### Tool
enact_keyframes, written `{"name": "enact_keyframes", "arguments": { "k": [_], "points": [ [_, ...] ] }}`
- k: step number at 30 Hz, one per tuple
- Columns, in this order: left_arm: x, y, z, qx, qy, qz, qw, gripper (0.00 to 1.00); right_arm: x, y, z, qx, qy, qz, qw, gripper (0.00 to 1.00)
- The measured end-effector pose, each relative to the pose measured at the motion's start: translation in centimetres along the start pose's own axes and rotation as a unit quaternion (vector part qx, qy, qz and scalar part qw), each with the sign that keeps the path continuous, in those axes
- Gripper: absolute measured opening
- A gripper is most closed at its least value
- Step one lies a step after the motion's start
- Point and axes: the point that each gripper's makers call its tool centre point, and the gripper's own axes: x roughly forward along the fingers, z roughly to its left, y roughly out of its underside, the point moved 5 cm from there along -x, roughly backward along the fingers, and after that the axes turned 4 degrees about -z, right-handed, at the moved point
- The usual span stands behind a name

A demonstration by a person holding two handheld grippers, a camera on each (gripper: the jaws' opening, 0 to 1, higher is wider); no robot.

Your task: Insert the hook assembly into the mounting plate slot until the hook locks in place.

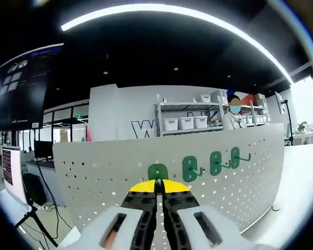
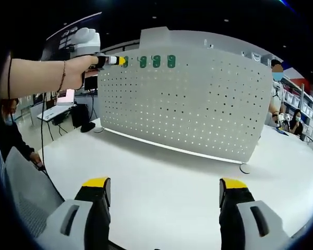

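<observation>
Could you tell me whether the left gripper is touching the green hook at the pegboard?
Touching. In the left gripper view the left gripper has its jaws shut on the green hook, held against the pegboard.

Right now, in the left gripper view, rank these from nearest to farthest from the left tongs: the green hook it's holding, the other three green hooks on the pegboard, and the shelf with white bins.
1. Held green hook, at the tips of the left tongs.
2. Three mounted green hooks, to the right on the pegboard.
3. Shelf with white bins, behind the pegboard.
</observation>
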Motion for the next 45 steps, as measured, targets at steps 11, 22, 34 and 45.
{"name": "enact_keyframes", "arguments": {
  "k": [11,22,34,45],
  "points": [
    [1.4,-0.4,0.1,0.006,-0.009,-0.024,0.9996,0.01,0.1,0.1,-0.4,0.008,0.009,0.003,0.9999,0.83],
    [2.1,0.0,0.2,0.018,-0.013,-0.018,0.9996,0.01,0.1,0.1,-0.4,0.011,0.01,0.001,0.9999,0.82],
    [2.9,0.5,0.0,0.015,-0.02,-0.002,0.9997,0.01,0.2,0.2,-0.6,0.016,0.009,0.002,0.9998,0.82],
    [3.0,0.8,-0.3,0.014,-0.028,0.015,0.9994,0.01,0.2,0.2,-0.6,0.016,0.009,0.002,0.9998,0.81]
  ]
}}
